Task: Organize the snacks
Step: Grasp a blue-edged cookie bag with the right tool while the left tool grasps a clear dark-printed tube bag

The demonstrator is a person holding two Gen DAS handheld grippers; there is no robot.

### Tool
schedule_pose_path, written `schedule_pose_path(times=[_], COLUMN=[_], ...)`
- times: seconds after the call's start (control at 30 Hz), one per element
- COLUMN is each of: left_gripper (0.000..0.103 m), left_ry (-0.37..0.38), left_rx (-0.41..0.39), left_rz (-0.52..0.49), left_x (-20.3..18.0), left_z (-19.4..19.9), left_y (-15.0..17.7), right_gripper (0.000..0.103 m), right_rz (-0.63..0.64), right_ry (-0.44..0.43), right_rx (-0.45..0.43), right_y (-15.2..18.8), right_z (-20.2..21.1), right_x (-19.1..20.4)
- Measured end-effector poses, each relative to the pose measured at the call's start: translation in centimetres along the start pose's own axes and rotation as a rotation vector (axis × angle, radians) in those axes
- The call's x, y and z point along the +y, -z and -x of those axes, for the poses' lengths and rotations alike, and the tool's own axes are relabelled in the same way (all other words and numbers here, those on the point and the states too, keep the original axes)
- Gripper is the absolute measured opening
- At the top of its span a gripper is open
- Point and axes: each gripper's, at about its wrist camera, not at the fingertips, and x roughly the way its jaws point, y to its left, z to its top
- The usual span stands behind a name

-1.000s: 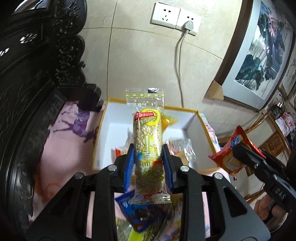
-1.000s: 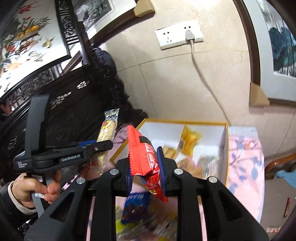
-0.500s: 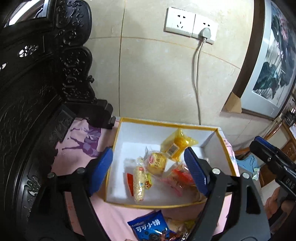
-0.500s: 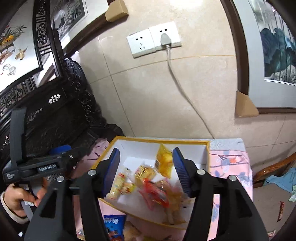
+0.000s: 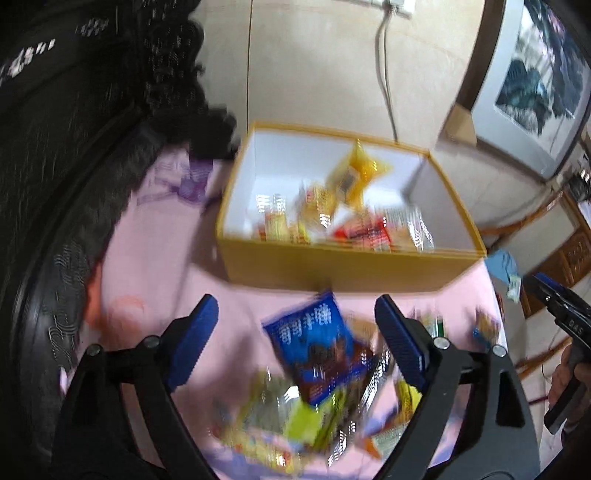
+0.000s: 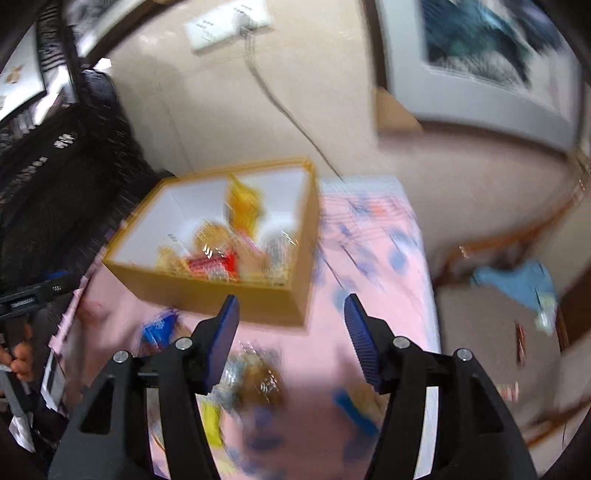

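The left tool (image 5: 295,332) gapes wide, empty, above a blue snack packet (image 5: 314,347) in the loose pile on the pink-clothed counter (image 5: 155,266). Beyond stands the yellow box (image 5: 332,264) holding snacks. The right tool (image 6: 291,332) is likewise wide and empty.

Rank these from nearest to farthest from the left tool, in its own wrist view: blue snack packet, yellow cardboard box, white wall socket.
1. Blue snack packet: between the open left tool's fingers, on the pink cloth.
2. Yellow cardboard box: just beyond, centre, holding snacks.
3. White wall socket: farthest, high on the wall at the top edge.
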Motion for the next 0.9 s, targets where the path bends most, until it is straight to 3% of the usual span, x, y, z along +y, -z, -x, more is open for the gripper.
schedule_pose_path(times=[0.17, 0.27, 0.53, 0.63, 0.7, 0.8, 0.87, 0.9], left_gripper=[0.088, 0.088, 0.09, 0.09, 0.09, 0.09, 0.09, 0.09], left_ry=[0.007, 0.005, -0.046, -0.075, -0.094, -0.125, -0.135, -0.137], left_rx=[0.078, 0.098, 0.084, 0.098, 0.107, 0.12, 0.128, 0.134], left_rz=[-0.034, -0.048, -0.044, -0.025, -0.016, 0.005, 0.018, 0.023], left_x=[-0.9, -1.4, -1.8, -1.6, -1.5, -1.2, -1.0, -1.0], left_z=[0.5, 1.1, 3.2, 3.5, 3.6, 3.9, 3.9, 3.8], left_y=[4.6, 6.1, 7.1, 7.7, 8.1, 8.8, 9.2, 9.3], right_gripper=[0.06, 0.063, 0.067, 0.067, 0.067, 0.064, 0.045, 0.044], right_rz=[-0.012, 0.073, 0.558, 0.668, 0.688, 0.619, 0.587, 0.576], right_ry=[0.024, 0.014, 0.11, 0.118, 0.105, 0.009, -0.001, 0.0], right_rx=[0.091, 0.123, 0.177, 0.223, 0.257, 0.291, 0.28, 0.276], right_y=[4.4, 5.4, 5.8, 6.4, 6.6, 6.3, 6.1, 6.1], right_z=[-0.3, -1.5, -6.6, -8.7, -9.7, -10.6, -10.5, -10.5], right_x=[-1.8, -1.5, 0.2, -0.4, -1.0, -2.3, -2.6, -2.7])
